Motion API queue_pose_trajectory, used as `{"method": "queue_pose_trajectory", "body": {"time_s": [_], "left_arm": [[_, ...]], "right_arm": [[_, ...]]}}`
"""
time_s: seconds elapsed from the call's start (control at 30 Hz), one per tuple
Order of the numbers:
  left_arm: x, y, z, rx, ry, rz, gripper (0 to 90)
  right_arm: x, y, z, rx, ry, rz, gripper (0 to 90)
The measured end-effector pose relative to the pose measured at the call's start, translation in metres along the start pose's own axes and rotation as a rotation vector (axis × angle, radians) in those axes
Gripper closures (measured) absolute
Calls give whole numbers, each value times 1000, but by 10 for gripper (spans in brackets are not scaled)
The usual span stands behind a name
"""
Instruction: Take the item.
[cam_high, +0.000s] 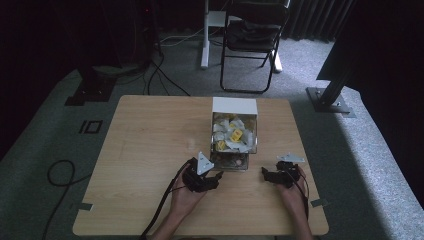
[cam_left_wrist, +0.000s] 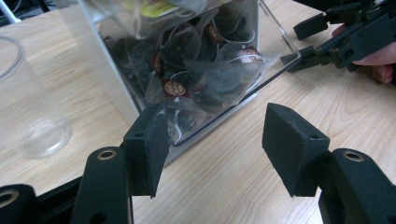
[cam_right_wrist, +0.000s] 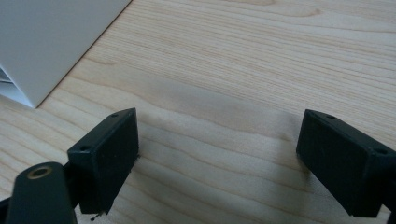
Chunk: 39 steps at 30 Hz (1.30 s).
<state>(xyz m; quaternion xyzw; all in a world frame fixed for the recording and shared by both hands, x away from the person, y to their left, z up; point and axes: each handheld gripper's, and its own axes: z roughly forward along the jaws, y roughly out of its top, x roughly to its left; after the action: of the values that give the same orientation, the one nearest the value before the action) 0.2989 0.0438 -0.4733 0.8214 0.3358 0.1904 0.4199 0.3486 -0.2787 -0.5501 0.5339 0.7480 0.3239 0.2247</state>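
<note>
High view looks forward and down over the whole table (cam_high: 150, 130). Left gripper view sits close to the clear box (cam_left_wrist: 196, 70), shared with high view (cam_high: 234, 132); right gripper view hugs bare tabletop.

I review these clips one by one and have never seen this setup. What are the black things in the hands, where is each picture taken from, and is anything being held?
A person holds hand-operated tongs. The high view looks down on a wooden table with a clear box of tea bags. The left tongs sit at its near end; their own camera shows open jaws framing the box, a clear cup beside it, and the right tongs beyond. The right tongs are open over bare wood. Nothing is held.
</note>
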Motion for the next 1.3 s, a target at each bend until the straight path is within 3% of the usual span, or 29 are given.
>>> {"method": "queue_pose_trajectory", "body": {"time_s": [0.3, 0.63, 0.93, 1.3], "left_arm": [[-8, 3, 9, -3, -10, 21, 416], [-8, 2, 23, 13, -18, 44, 416], [-5, 0, 33, 16, -34, 27, 421], [-6, 0, 28, 18, -44, 12, 418]], "right_arm": [[0, 0, 0, 0, 0, -1, 126], [0, 0, 0, 0, 0, -1, 126], [0, 0, 0, 0, 0, 0, 126], [0, 0, 0, 0, 0, 0, 126]]}}
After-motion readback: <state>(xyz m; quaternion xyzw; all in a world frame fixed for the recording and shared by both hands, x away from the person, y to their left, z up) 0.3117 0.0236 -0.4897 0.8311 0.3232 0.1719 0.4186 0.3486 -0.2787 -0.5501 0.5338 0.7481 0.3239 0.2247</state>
